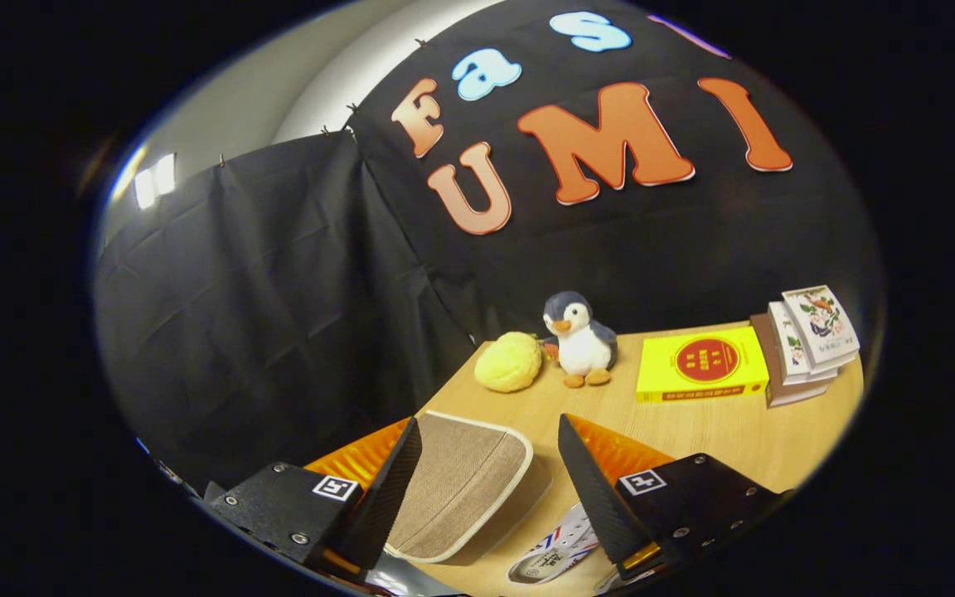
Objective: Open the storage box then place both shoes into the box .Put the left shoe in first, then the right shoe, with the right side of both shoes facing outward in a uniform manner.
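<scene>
We see our gripper [490, 481] with its fingers spread apart and holding nothing, and the beige lid of the storage box [461, 485] lying between them, just below. One shoe [552, 554] peeks out beneath the right finger. Our worry: closing now, we may catch only the lid's soft edge and let it slip, or knock the shoe askew, spoiling its outward-facing side.
</scene>
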Tool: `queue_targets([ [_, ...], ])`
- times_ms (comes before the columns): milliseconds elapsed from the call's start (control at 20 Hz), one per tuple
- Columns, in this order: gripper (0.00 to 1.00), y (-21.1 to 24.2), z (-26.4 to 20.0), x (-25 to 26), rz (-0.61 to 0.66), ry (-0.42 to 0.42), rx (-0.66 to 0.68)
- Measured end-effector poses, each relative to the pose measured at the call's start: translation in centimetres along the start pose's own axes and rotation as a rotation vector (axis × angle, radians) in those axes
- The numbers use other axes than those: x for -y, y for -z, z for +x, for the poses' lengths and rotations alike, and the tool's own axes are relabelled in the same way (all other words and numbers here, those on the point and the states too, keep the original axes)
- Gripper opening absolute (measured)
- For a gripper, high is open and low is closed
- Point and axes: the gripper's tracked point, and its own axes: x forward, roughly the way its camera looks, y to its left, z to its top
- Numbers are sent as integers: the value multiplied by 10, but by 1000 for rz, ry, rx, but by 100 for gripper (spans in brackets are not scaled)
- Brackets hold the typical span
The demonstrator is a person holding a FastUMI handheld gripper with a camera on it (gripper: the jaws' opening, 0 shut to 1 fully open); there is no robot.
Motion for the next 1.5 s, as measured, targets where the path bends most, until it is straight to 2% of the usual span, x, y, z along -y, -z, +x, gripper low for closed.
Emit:
queue_targets([
  [250, 98, 40, 16, -4, 112, -32, -105],
  [500, 98, 85, 29, -8, 190, -31, -202],
  [700, 98, 115, 43, -7, 298, -39, -277],
  [900, 98, 132, 53, -8, 322, -33, -315],
  [1250, 98, 167, 64, -20, 393, -72, -421],
  [1450, 97, 172, 65, -35, 464, -106, -463],
  [1500, 94, 170, 61, -38, 480, -113, -472],
])
